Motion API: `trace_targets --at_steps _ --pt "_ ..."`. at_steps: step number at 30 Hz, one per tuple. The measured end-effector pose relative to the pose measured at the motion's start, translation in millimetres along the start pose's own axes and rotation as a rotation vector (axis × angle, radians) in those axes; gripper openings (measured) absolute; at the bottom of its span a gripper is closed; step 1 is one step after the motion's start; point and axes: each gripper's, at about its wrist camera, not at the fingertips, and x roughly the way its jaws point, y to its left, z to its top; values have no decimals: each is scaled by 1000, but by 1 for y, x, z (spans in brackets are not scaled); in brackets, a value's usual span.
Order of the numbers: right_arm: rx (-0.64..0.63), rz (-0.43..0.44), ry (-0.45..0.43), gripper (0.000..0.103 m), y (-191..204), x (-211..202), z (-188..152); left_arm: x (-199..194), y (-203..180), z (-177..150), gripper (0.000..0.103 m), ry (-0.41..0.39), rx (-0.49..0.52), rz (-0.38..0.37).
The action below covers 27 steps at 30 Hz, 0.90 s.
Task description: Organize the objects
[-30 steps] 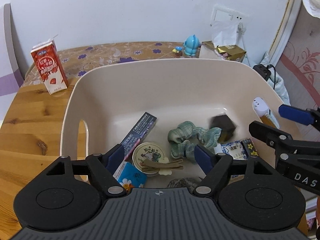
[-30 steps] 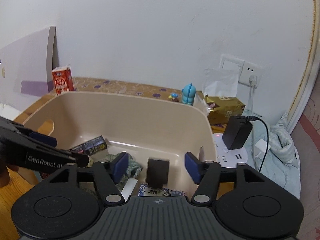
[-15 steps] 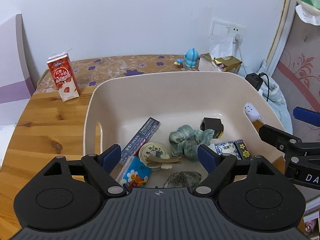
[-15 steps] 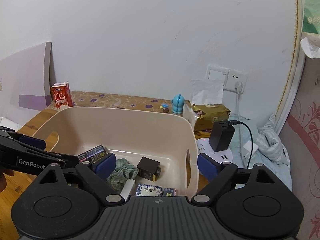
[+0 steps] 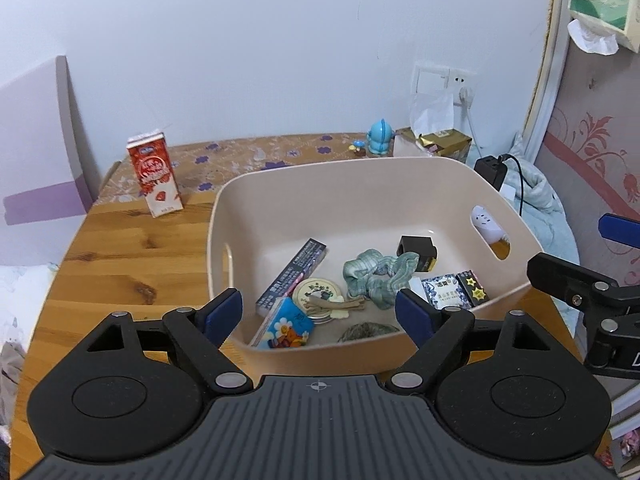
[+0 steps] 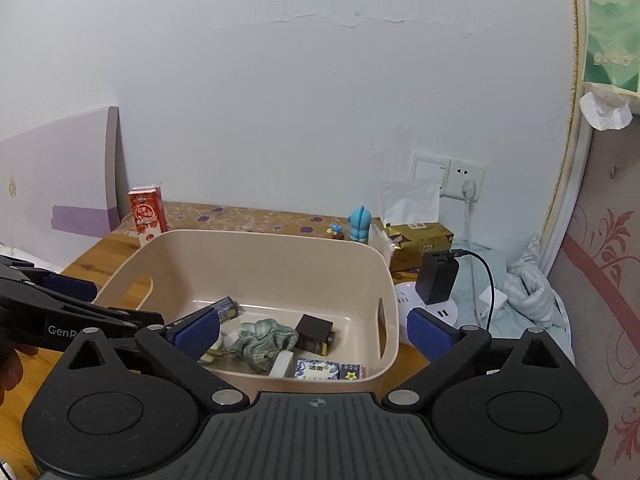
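Note:
A beige plastic bin [image 5: 400,172] stands on the wooden table [image 5: 120,256]; it also shows in the right wrist view [image 6: 280,240]. In it lie a small black box [image 5: 416,250], a green checked scrunchie [image 5: 376,276], a dark long box [image 5: 292,276], a round tin [image 5: 318,292], a blue cartoon pack [image 5: 286,328] and patterned cards [image 5: 444,292]. My left gripper [image 5: 318,314] is open and empty above the bin's near rim. My right gripper [image 6: 314,330] is open and empty, raised above the bin's near right side.
A red milk carton [image 5: 154,178] stands on the table left of the bin. A blue figurine [image 5: 380,138], a tissue box [image 5: 436,142], a black charger on a white power strip [image 6: 438,280] and bedding [image 6: 520,300] lie behind and right of the bin.
The black box dropped from between the right fingers into the bin. Both grippers have pulled back and up from the bin, and the right one has opened wider.

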Motion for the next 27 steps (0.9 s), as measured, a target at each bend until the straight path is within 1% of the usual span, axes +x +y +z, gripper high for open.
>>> trace_targets --at_steps 6,16,21,24,27 --pt "16 9 -20 103 7 -26 -7 -23 5 -16 85 -20 -5 7" --pt "56 58 -10 103 12 -61 -20 -60 14 -45 85 -32 -26 -2" --pt "67 55 -14 103 14 -75 -27 -75 15 -60 85 -49 -40 6" --pt "61 46 -14 103 17 -83 -33 -83 17 -68 85 -53 -51 -2" --pt "56 59 -3 103 18 -89 -40 -89 18 -75 85 -55 -61 -8"
